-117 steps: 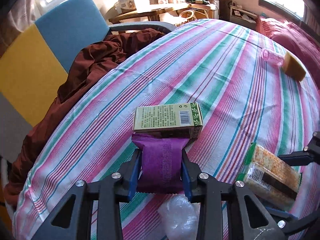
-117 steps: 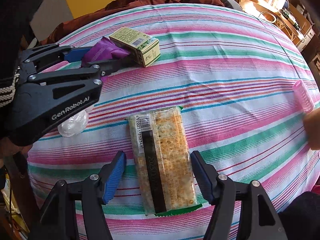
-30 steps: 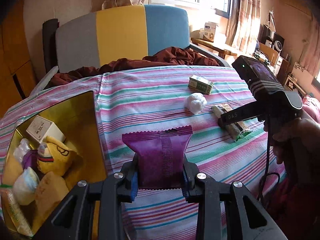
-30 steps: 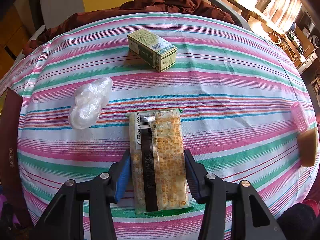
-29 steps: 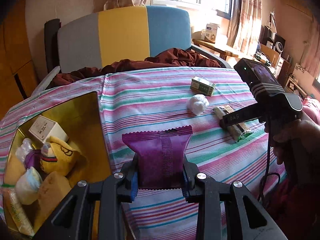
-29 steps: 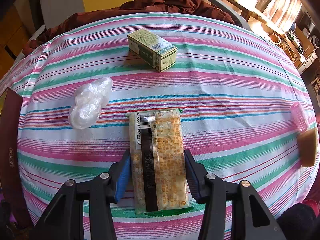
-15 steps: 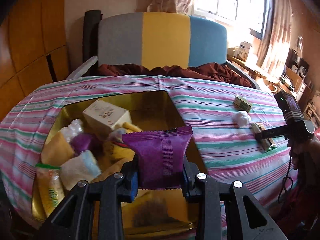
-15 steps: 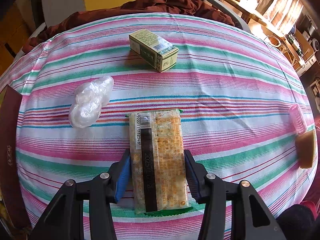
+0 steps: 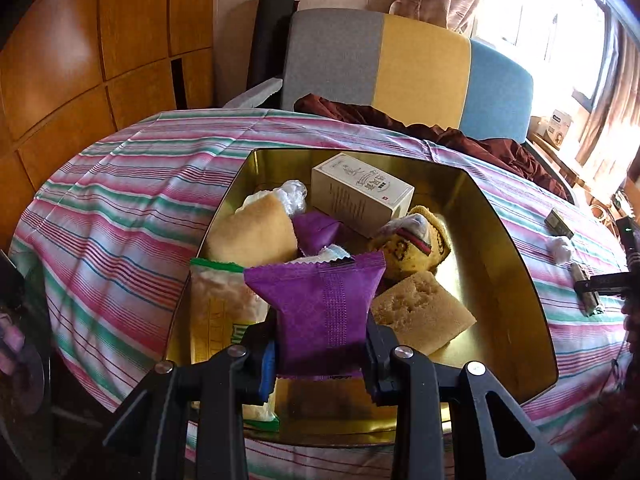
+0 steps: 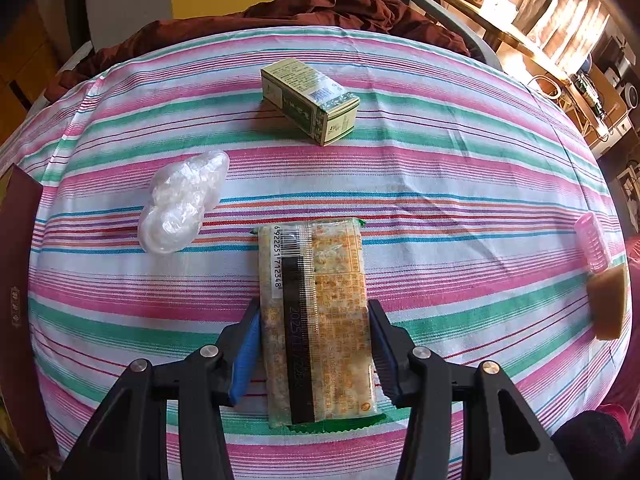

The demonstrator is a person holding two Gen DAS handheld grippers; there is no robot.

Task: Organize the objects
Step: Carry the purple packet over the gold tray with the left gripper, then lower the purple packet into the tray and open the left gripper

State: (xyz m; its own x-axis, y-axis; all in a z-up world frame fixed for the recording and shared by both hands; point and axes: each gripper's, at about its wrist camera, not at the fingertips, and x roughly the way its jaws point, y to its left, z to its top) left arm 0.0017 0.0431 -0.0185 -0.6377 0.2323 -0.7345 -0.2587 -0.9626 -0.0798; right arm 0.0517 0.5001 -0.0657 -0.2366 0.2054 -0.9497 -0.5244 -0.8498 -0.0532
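Observation:
My left gripper [image 9: 320, 344] is shut on a purple snack packet [image 9: 320, 312] and holds it above the near part of a gold tin box [image 9: 500, 280]. The box holds a white carton [image 9: 360, 192], a sponge [image 9: 420, 312], a cracker pack [image 9: 220, 312] and other items. My right gripper [image 10: 314, 344] is shut on a long cracker packet [image 10: 316, 320] that lies on the striped tablecloth [image 10: 460, 184]. A green carton [image 10: 310, 100] and a clear plastic wad [image 10: 180, 204] lie beyond it.
A pink hair roller [image 10: 592, 242] and a tan sponge [image 10: 608, 304] lie at the cloth's right edge. A dark red cloth [image 9: 460, 132] and a grey, yellow and blue chair [image 9: 400, 64] stand behind the table. Wooden panels [image 9: 100, 40] are at the left.
My left gripper has carried the purple packet from beside the green carton leftward to over the gold box. My right gripper closed on the cracker packet and has stayed in place.

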